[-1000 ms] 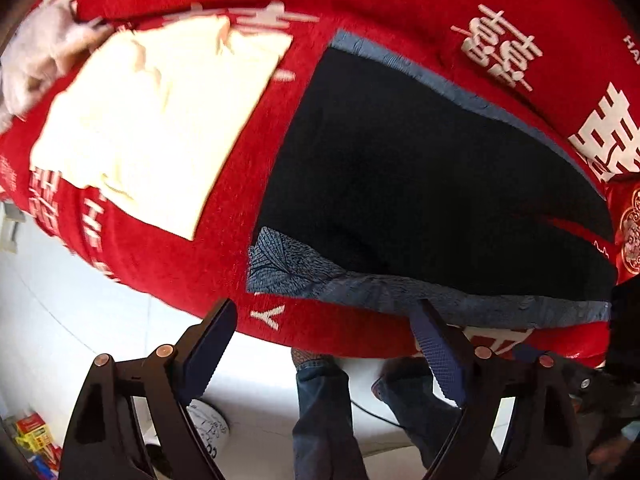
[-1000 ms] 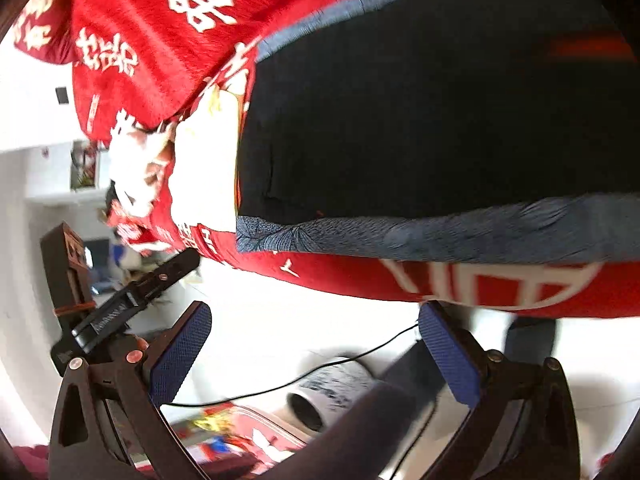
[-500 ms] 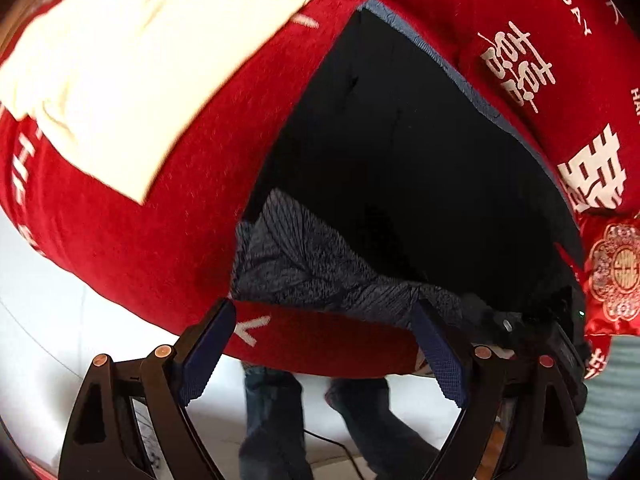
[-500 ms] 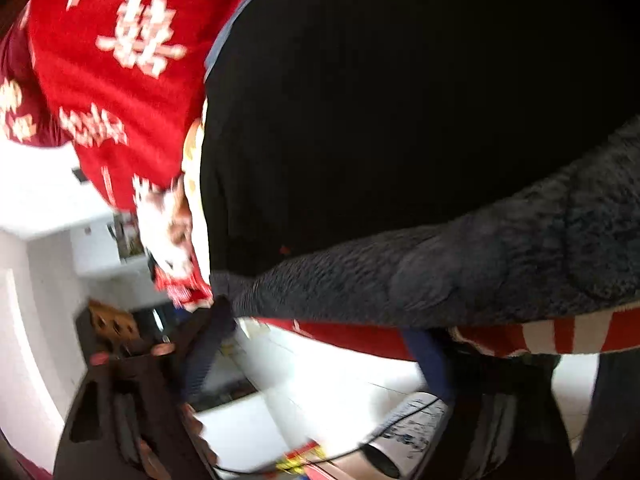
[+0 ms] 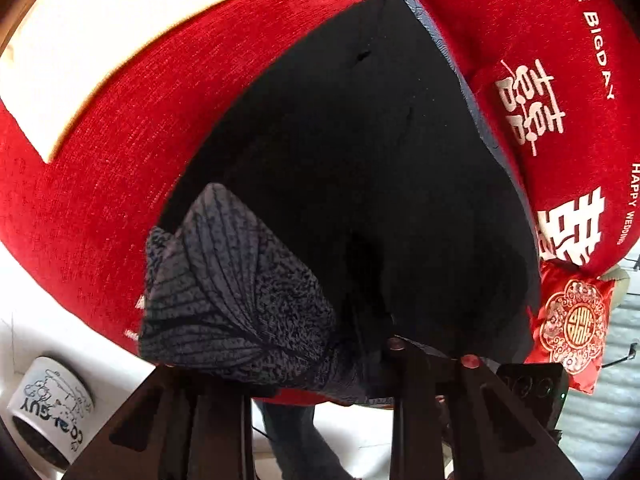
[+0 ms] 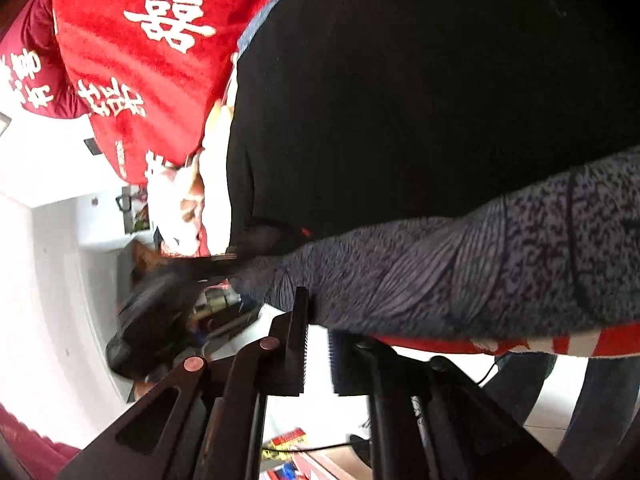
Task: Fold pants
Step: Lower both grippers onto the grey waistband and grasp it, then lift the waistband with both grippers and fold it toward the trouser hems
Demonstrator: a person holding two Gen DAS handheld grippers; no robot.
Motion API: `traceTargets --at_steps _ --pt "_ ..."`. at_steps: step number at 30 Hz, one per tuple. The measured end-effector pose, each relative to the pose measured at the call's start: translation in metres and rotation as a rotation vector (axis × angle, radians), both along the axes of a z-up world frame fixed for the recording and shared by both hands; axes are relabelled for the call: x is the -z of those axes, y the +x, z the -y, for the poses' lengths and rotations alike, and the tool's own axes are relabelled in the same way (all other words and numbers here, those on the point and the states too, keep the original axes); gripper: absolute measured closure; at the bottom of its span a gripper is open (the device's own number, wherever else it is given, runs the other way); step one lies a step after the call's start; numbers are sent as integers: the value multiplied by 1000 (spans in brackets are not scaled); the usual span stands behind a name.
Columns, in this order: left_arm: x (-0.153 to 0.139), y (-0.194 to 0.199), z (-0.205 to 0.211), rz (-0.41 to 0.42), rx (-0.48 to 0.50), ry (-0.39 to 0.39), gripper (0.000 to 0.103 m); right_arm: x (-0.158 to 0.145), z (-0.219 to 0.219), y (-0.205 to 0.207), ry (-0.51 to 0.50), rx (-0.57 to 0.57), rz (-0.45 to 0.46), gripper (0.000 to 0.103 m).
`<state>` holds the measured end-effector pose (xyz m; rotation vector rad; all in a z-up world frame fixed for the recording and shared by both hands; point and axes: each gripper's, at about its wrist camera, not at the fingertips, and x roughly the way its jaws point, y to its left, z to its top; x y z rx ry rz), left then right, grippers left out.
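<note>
Black pants (image 5: 360, 160) lie flat on a red blanket, and their grey patterned band (image 5: 224, 280) runs along the near edge. My left gripper (image 5: 320, 364) is at that band. Its jaws are closing and the grey cloth is bunched and pinched between them. In the right wrist view the same pants (image 6: 400, 100) fill the upper right, with the grey band (image 6: 480, 264) stretching across. My right gripper (image 6: 318, 316) is shut, and the band's edge is caught at its tips.
The red blanket (image 5: 120, 160) with white characters covers the bed. A cream folded cloth (image 5: 100, 40) lies at the far left, and a red embroidered pouch (image 5: 572, 320) sits on the right. A white mug (image 5: 48, 408) stands on the floor, with a person's jeans (image 5: 292, 432) below.
Both grippers came down to the pants' near edge and closed from wide open onto the grey band. The band, flat before, is now bunched at the left gripper.
</note>
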<state>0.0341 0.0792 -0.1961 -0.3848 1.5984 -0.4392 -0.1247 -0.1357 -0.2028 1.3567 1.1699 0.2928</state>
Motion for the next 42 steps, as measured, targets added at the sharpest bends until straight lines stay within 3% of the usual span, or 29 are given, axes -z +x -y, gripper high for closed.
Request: traceTargets --at_steps 2,4,6,10,17,18,19,20,26,32,33,35,38,42 --pt "-7 0 4 35 44 3 79 0 14 -13 -31 10 -10 81" --pt "-15 1 8 53 83 -13 79 3 35 -33 -56 74 -28 61" --pt "-20 3 7 67 120 -30 79 8 58 -55 -53 156 -57 57" --pt "-27 7 7 69 185 -52 79 22 90 -90 -33 293 -86 57" --pt "-18 12 20 61 240 -15 80 46 111 -117 165 568 5 57" --pt "-14 12 20 51 237 -3 80 49 112 -121 200 605 0 60" --pt "-11 11 20 43 229 6 80 48 113 -123 199 626 -17 84" --pt "-11 11 19 41 217 11 79 44 116 -123 175 618 -36 98" --pt "-50 17 21 83 141 4 79 -29 146 -86 26 401 9 97" --pt "-99 66 66 197 104 -32 79 -82 198 14 -57 199 91 97" --pt "-104 77 75 218 100 -38 79 -82 210 19 -67 180 97 97" --pt "-112 108 101 267 94 -39 79 -81 233 70 -78 141 87 96" --pt "-106 148 137 327 88 8 79 -60 267 125 -85 95 55 93" --pt "-56 196 180 339 89 136 79 -14 291 179 -107 42 -2 93"
